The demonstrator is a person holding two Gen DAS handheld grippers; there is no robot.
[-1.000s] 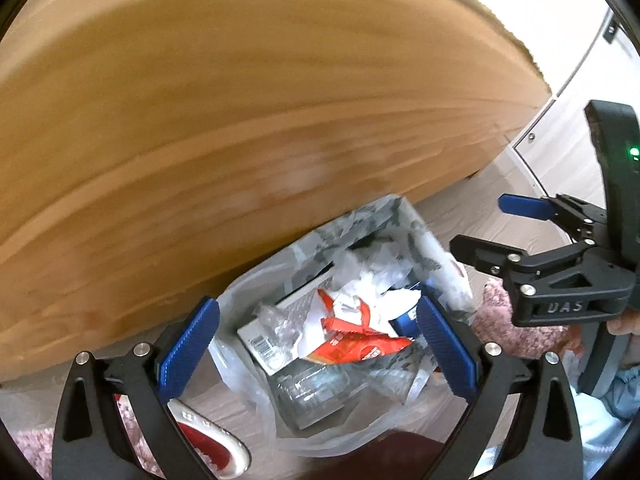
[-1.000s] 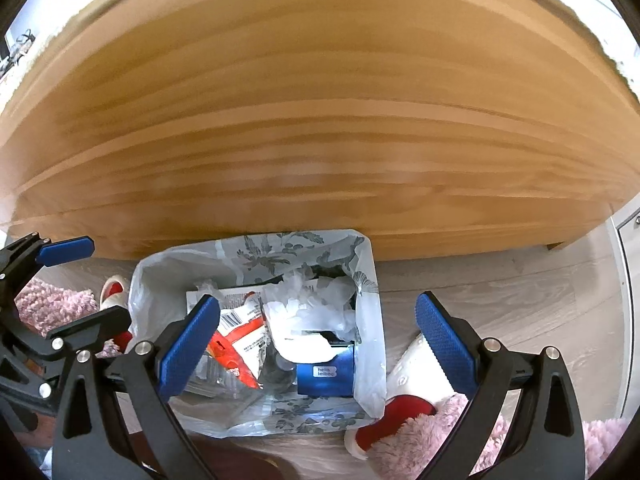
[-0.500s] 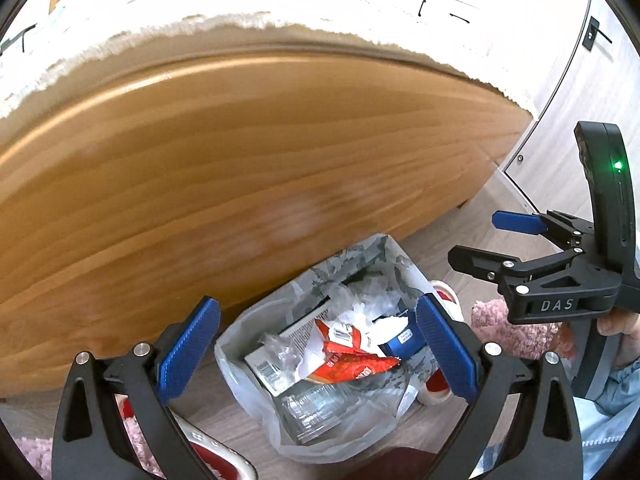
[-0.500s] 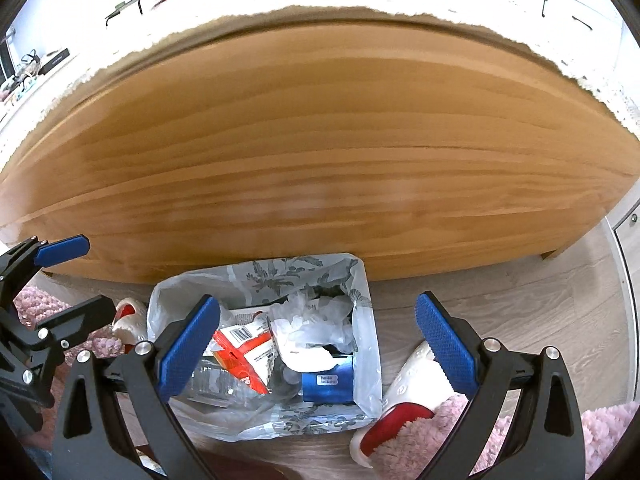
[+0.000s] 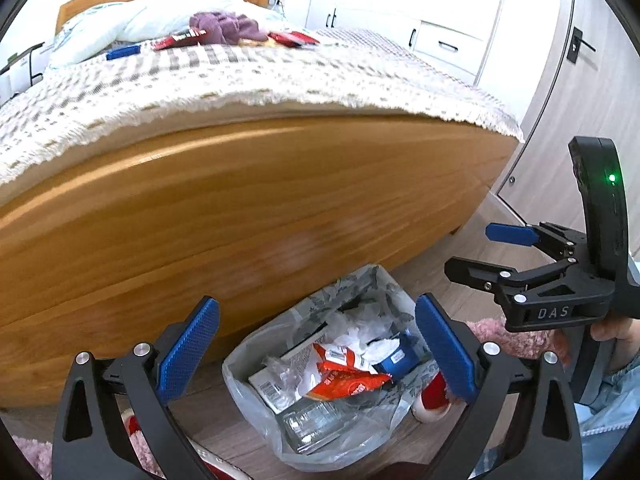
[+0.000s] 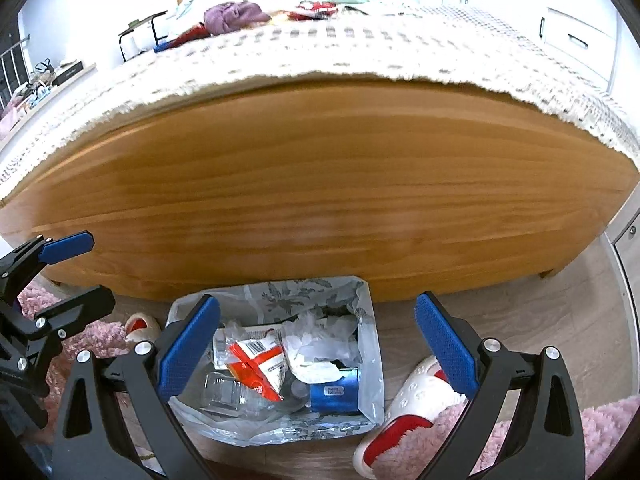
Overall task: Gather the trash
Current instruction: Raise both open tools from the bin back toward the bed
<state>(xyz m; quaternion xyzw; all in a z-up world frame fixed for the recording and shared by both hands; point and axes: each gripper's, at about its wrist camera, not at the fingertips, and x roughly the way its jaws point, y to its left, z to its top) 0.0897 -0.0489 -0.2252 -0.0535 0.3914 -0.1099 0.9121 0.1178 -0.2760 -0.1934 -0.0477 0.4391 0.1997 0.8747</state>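
A plastic-lined trash bin [image 5: 376,280] [image 6: 368,344] stands on the floor against the wooden bed foot. It holds a red wrapper [image 5: 344,376] [image 6: 256,364], a blue can [image 6: 332,394], white tissue [image 6: 316,340] and clear plastic [image 5: 316,420]. My left gripper [image 5: 316,352] hangs open above the bin, holding nothing. My right gripper [image 6: 316,352] is open and empty above it too; it also shows at the right of the left wrist view [image 5: 480,252]. More trash lies far up on the bed: red wrappers [image 5: 180,38] [image 6: 316,8] and a blue item [image 5: 122,52].
The wooden bed footboard [image 6: 320,200] rises close ahead, with a knitted white blanket [image 5: 240,76] over the mattress and purple clothing [image 5: 228,28] near the pillows. Red-and-white slippers [image 6: 416,400] and a pink rug [image 6: 600,436] lie beside the bin. White cabinets [image 5: 440,36] stand at right.
Both grippers have risen and tilted up from the bin: the bed top, blanket and trash on it have come into view, and the bin looks smaller and lower. Both stay open.
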